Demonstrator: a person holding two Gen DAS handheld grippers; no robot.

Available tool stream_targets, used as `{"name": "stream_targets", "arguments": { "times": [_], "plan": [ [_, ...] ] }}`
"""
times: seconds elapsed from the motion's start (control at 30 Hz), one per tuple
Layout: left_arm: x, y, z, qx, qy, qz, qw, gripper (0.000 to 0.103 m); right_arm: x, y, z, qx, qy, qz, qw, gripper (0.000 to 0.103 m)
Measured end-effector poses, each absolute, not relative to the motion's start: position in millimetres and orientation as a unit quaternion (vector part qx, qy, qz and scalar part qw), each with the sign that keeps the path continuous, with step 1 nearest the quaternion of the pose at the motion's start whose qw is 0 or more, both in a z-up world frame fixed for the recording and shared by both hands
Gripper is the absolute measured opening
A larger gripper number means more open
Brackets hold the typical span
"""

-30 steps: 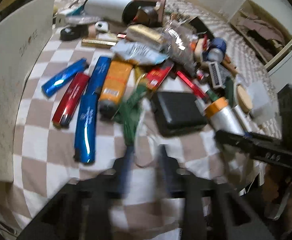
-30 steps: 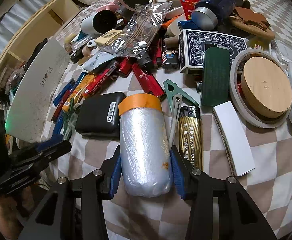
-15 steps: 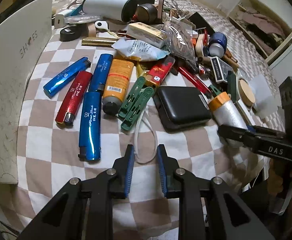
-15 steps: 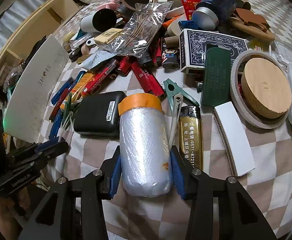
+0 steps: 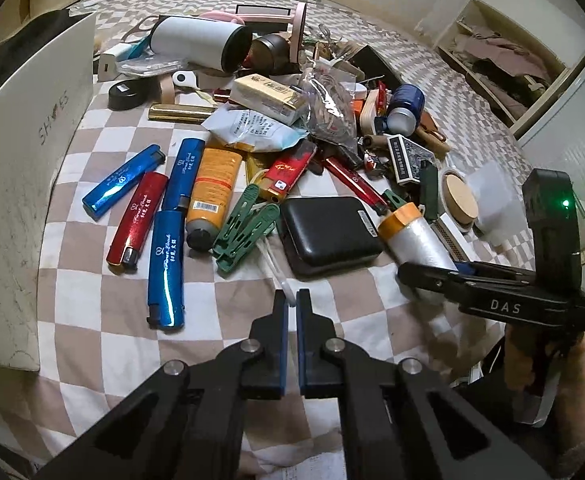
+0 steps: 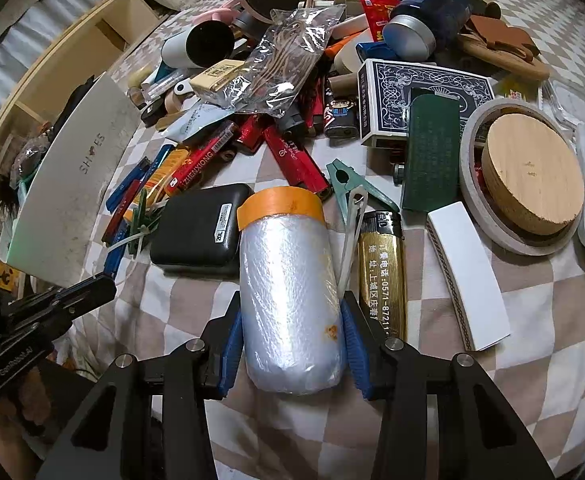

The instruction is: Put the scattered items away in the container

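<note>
Small items lie scattered over a checkered cloth. My left gripper [image 5: 291, 298] is shut on the end of a white cord loop [image 5: 272, 256] that runs back to a pair of green clips [image 5: 244, 228]. My right gripper [image 6: 291, 304] is shut on a silver film roll with an orange end [image 6: 288, 280], one pad pressed to each side; the roll lies flat on the cloth. The left wrist view shows the same roll [image 5: 416, 236] at the right gripper's tip. A white shoe box [image 5: 20, 184] stands at the left edge, its wall facing me.
A black power bank [image 5: 328, 232] lies between the clips and the roll. Blue and red lighters [image 5: 166, 264] and an orange tube [image 5: 212, 184] lie beside the box. A gold lighter [image 6: 380, 264], a card deck [image 6: 420, 92] and a wooden lid [image 6: 532, 176] lie right of the roll.
My left gripper, open half a second ago, has shut on the white cord loop. The right gripper has stayed on the silver roll.
</note>
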State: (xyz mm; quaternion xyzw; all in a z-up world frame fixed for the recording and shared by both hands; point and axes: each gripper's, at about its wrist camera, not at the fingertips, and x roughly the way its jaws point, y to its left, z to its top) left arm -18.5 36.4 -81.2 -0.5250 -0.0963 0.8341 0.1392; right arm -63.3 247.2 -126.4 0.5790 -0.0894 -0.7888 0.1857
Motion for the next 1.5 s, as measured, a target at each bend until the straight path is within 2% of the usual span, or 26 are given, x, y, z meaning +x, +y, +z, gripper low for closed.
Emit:
{"name": "stream_targets", "arguments": {
  "times": [0.5,0.8,1.5],
  "plan": [
    [-14,36,-51,-0.476,-0.090,0.862,0.150,0.004,-66,257,-118,0.580,-0.136,-0.783,0.178,0.045],
    [-9,33,-28,-0.440,-0.097,0.879,0.156,0.004,-65,252,-75,0.541,-0.179,-0.793,0.215,0.045],
    [10,20,33,-0.349,-0.099,0.916,0.170,0.004,-45,234,5,0.446,-0.162,-0.841,0.259,0.045]
  ]
}}
